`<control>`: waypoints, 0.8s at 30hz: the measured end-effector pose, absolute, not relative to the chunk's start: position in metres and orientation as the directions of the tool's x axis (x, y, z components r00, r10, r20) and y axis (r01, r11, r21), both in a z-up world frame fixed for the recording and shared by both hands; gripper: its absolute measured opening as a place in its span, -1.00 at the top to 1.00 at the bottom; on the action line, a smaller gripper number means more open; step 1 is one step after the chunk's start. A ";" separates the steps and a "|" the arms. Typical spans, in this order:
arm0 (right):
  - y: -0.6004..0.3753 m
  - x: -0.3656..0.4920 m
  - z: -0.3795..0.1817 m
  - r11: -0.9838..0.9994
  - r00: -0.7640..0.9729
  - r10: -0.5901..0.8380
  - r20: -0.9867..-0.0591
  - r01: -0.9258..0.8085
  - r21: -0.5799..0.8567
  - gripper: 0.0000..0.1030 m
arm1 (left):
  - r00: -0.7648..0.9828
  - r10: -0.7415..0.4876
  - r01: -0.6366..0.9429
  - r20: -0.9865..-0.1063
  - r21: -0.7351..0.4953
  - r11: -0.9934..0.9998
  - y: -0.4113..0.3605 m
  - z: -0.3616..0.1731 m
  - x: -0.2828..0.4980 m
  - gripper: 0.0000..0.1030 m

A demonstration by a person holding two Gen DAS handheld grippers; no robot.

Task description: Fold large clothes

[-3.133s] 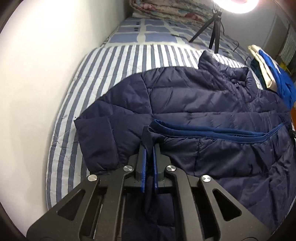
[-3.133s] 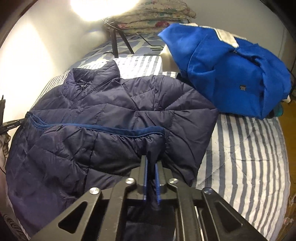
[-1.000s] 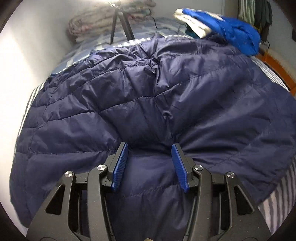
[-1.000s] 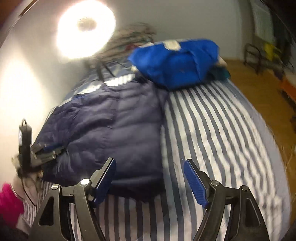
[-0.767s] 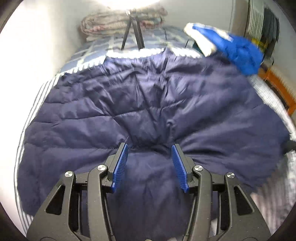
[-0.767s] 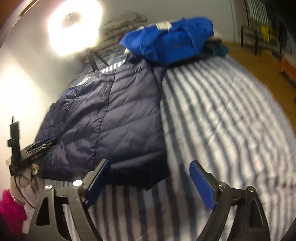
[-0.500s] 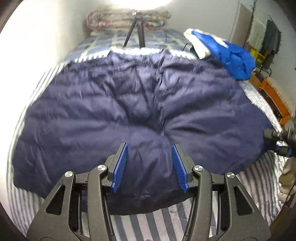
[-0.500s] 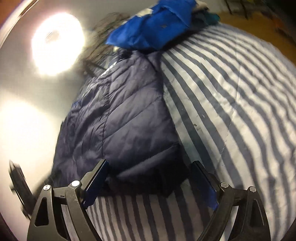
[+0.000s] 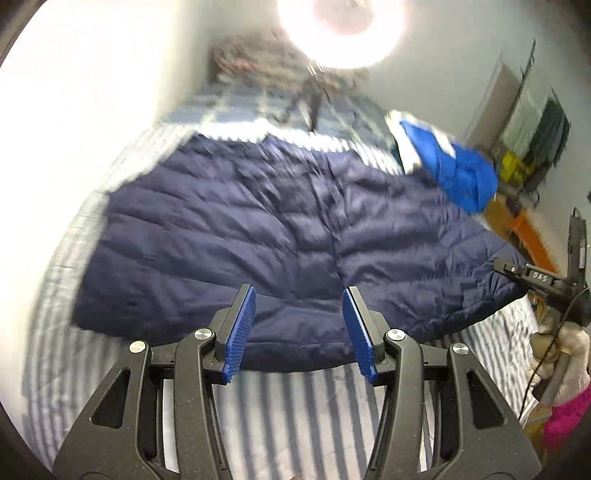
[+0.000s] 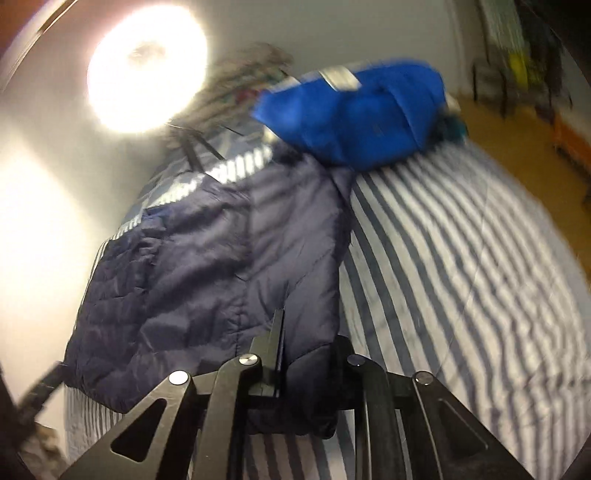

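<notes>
Jacket: navy puffer jacket [image 9: 280, 236] spread flat on the striped bed [image 9: 295, 410]
Left gripper [image 9: 299, 328]: released, jaws apart above the hem
Right gripper [image 10: 306, 354]: closing on the jacket's 5 o'clock corner
Blue garment [image 10: 354, 110]: at 1 o'clock

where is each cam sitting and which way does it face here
Left wrist: above the near hem, facing up the bed over the navy jacket; left claw open, empty; the person's other hand at far right.
Right wrist: low at the jacket's corner; right claw closing on the fabric.
Shared: jacket, blue garment, ring light.
</notes>
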State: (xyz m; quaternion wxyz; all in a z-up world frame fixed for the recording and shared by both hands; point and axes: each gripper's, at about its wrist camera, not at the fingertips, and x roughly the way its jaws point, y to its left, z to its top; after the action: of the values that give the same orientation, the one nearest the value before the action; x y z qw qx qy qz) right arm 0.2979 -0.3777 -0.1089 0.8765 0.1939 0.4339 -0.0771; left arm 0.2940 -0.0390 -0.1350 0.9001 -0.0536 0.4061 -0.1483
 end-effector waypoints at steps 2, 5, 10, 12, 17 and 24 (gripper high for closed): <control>-0.362 0.301 -0.089 0.936 0.633 0.006 -0.774 0.269 0.228 0.77 | 0.664 -0.292 0.187 -0.688 -0.225 0.956 -0.015 -0.125 0.283 0.01; -0.343 0.308 -0.069 0.959 0.662 -0.016 -0.750 0.223 0.177 0.79 | 0.702 -0.242 0.118 -0.670 -0.226 0.967 0.013 -0.122 0.271 0.00; -0.307 0.321 -0.036 0.969 0.723 0.023 -0.690 0.155 0.194 0.82 | 0.724 -0.200 -0.012 -0.661 -0.303 0.953 0.060 -0.125 0.257 0.00; -0.287 0.328 -0.024 0.973 0.742 0.046 -0.669 0.119 0.199 0.85 | 0.743 -0.183 -0.046 -0.644 -0.322 0.946 0.073 -0.121 0.252 0.01; -0.226 0.348 0.001 0.981 0.769 0.133 -0.625 -0.013 0.193 0.89 | 0.797 -0.145 -0.079 -0.587 -0.338 0.938 0.093 -0.105 0.240 0.01; -0.121 0.381 0.005 0.955 0.734 0.295 -0.611 -0.239 0.174 0.93 | 0.804 -0.141 -0.088 -0.578 -0.350 0.933 0.109 -0.098 0.231 0.01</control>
State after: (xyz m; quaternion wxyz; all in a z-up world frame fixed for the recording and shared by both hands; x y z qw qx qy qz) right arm 0.3811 -0.1210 0.0053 0.9303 0.0416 0.3350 0.1436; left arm 0.2309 0.1093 -0.0982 0.9320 -0.1829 0.3127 -0.0140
